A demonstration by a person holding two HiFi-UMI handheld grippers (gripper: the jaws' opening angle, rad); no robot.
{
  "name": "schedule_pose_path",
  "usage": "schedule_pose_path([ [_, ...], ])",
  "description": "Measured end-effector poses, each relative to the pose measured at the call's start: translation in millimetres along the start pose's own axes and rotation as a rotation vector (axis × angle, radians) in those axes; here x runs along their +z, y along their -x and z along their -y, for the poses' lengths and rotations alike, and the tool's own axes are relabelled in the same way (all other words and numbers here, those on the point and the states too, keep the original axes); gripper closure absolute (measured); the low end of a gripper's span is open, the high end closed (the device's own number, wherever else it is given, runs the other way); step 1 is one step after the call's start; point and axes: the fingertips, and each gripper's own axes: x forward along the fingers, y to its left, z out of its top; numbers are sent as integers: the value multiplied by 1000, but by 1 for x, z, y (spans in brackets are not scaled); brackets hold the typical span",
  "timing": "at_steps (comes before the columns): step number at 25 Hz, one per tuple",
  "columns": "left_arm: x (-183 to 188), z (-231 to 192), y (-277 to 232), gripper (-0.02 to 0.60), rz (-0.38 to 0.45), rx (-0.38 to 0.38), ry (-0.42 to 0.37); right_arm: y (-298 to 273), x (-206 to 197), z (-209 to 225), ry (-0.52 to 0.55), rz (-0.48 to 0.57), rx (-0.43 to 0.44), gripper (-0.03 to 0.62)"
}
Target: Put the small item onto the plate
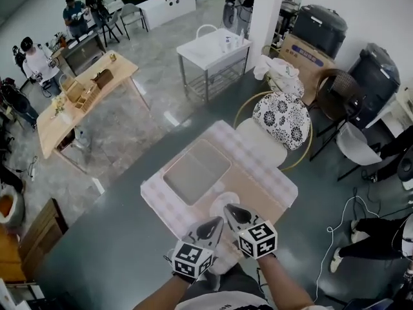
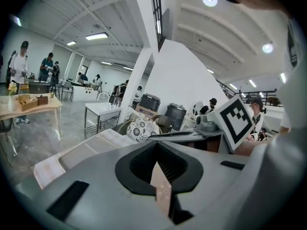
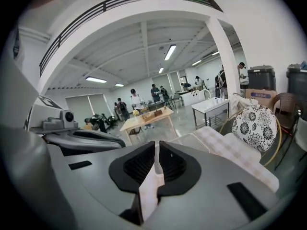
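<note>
A white plate [image 1: 221,204] lies on the near part of the small table with the checked cloth [image 1: 261,166], partly hidden behind my grippers. I cannot make out any small item in these views. My left gripper [image 1: 217,222] and right gripper [image 1: 228,208] are held side by side just above the table's near edge, tips pointing away from me. In the left gripper view the left gripper [image 2: 157,150] has its jaws together with nothing between them. In the right gripper view the right gripper [image 3: 157,147] shows only a thin slit, nothing in it.
A grey rectangular tray [image 1: 197,171] lies on the cloth beyond the plate. A chair with a floral cushion [image 1: 281,118] stands behind the table at the right. Farther off are a white metal table [image 1: 213,50], a wooden table [image 1: 84,92] and several people at the back left.
</note>
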Motion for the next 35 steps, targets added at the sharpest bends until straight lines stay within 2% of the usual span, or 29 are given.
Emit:
schedule_pose_path([
  [4,21,15,9,577,33,-28,-27,20,27,-16,-20,85,-2,558],
  [11,38,34,41,577,66,-41,-36,55,48,-46,-26,169,-39,566],
  [19,66,58,75,577,127,-66,-72,98,78,-80,17,279,-66,579],
  [29,66,66,107,577,164,-61,-92,112,85,-110,48,322,-56,580],
  [35,63,70,108,577,160,-61,-93,117,85,-110,50,329,-59,580],
])
